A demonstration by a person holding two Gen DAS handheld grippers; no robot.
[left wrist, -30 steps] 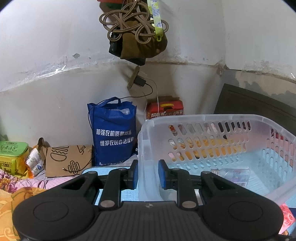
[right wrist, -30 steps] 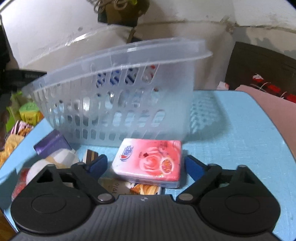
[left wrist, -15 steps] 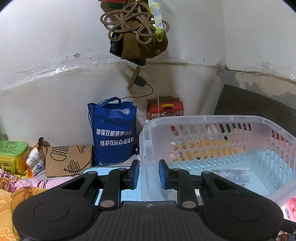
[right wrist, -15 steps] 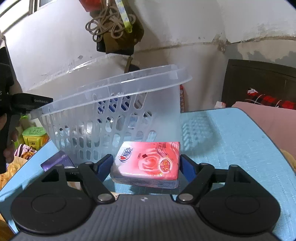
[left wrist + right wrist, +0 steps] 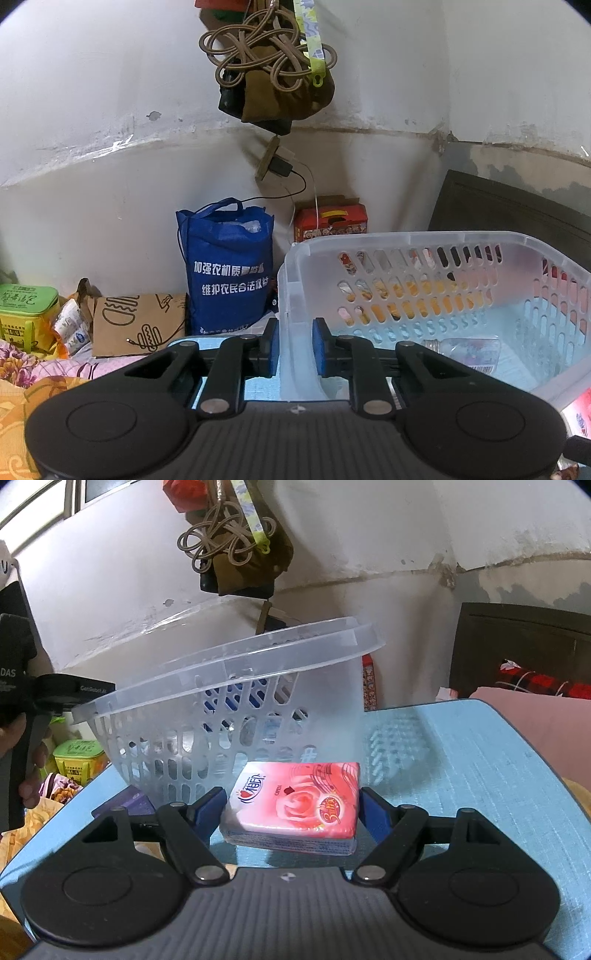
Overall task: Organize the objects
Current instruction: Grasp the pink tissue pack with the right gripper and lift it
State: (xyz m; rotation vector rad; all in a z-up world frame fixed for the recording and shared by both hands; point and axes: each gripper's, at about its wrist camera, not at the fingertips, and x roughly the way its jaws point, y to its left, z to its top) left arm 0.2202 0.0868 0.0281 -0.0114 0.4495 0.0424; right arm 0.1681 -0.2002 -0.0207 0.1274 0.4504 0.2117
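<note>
My left gripper [image 5: 294,347] is shut on the near wall of a clear plastic basket [image 5: 424,243] and holds it tilted. A clear plastic bottle [image 5: 465,349] lies inside the basket. My right gripper [image 5: 293,803] is shut on a pink tissue pack [image 5: 295,803] and holds it above the blue table [image 5: 480,760], just in front of the basket [image 5: 229,664]. The left gripper and the hand on it [image 5: 26,731] show at the left edge of the right wrist view.
A blue tote bag [image 5: 227,269], a brown paper bag [image 5: 136,319], a green box [image 5: 26,310] and a red box [image 5: 332,218] stand by the wall. A purple packet [image 5: 125,803] lies on the table under the basket. A dark headboard [image 5: 517,646] is at the right.
My right gripper closed on the tissue pack and lifted it off the table. The basket stayed tilted in my left gripper and shifted slightly right.
</note>
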